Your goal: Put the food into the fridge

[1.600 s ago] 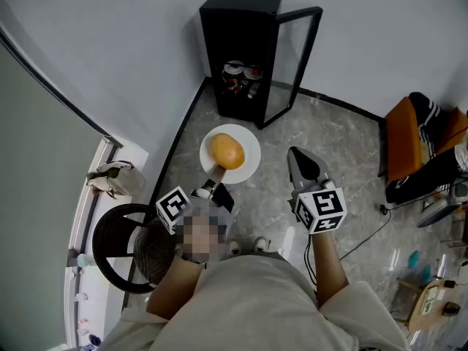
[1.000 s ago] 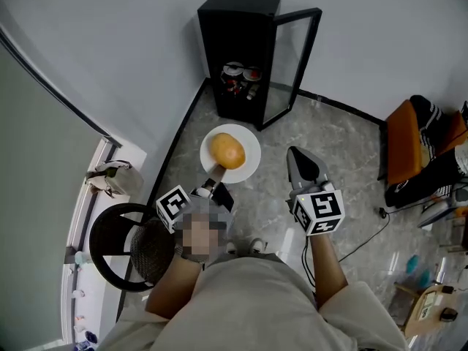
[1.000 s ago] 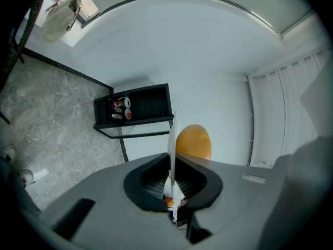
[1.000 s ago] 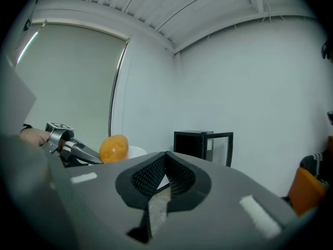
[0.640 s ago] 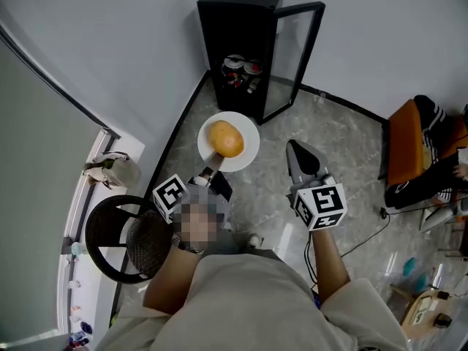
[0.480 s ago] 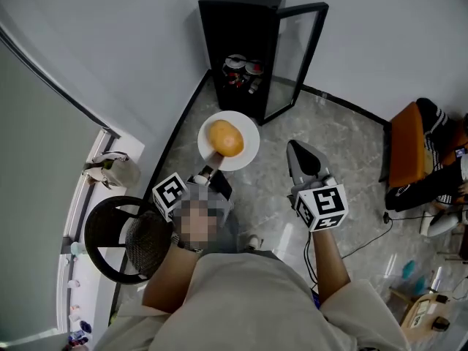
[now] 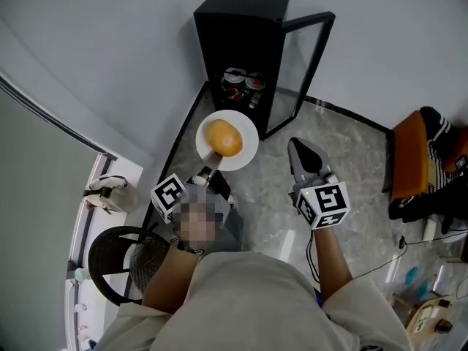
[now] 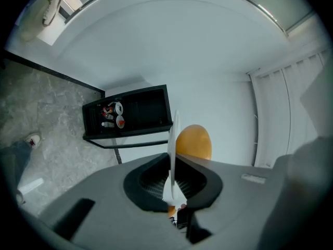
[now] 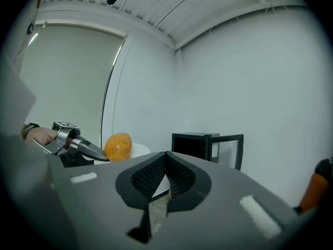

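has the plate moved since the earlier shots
Yes. The plate, clamped by the left gripper, has gone forward toward the open black fridge; the gap between them is narrower.

Head overhead, gripper views seemingly level, sharing fridge (image 7: 238,53)

Left claw (image 7: 210,172) gripping white plate (image 7: 246,148) with orange food (image 7: 224,137), open black fridge (image 7: 241,28) beyond, right claw (image 7: 298,149) alongside

Marble floor (image 7: 351,159) (black fridge (image 7: 241,28) on it)
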A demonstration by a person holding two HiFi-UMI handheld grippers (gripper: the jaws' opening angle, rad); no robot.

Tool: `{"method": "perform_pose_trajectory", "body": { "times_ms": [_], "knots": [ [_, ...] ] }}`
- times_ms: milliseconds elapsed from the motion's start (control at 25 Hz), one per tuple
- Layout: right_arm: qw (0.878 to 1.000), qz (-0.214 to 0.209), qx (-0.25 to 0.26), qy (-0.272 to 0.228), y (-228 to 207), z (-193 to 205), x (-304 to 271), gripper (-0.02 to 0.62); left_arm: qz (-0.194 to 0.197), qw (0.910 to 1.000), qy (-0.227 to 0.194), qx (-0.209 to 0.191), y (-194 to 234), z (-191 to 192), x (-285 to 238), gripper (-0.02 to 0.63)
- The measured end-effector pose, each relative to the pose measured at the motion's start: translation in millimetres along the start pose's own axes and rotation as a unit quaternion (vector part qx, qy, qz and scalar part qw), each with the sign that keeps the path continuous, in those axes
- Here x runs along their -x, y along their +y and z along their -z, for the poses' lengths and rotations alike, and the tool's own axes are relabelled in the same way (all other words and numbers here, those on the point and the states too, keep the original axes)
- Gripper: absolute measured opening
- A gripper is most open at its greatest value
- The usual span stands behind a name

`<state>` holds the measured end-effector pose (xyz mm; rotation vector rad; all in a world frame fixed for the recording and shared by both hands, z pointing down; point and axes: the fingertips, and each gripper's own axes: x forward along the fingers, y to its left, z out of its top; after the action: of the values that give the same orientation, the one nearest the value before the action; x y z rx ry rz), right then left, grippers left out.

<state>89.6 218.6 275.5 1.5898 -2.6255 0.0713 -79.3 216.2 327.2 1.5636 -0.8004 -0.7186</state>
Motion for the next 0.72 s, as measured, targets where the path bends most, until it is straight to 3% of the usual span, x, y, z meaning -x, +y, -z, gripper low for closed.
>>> {"method": "perform_pose_trajectory", "body": {
  "times_ms": [280,560,720],
  "knots": [
    [1.000,0.017,-0.011,0.005,-25.5,-18.7,-89.4,0.006,-0.002,0.9998,0.022,0.004,1.1,-66.4,-70.4,0.006],
    [1.000,0.027,-0.005,0.005,-29.2,-21.2,-102.8,0.005,-0.004,0.9996,0.028,0.005,4.6,-78.3,-81.1,0.006],
    [0.999,0.034,-0.010,0.017,-43.8,-19.0,-150.6,0.006,-0.023,0.9990,0.037,0.009,20.5,-112.6,-116.2,0.006]
  ]
}}
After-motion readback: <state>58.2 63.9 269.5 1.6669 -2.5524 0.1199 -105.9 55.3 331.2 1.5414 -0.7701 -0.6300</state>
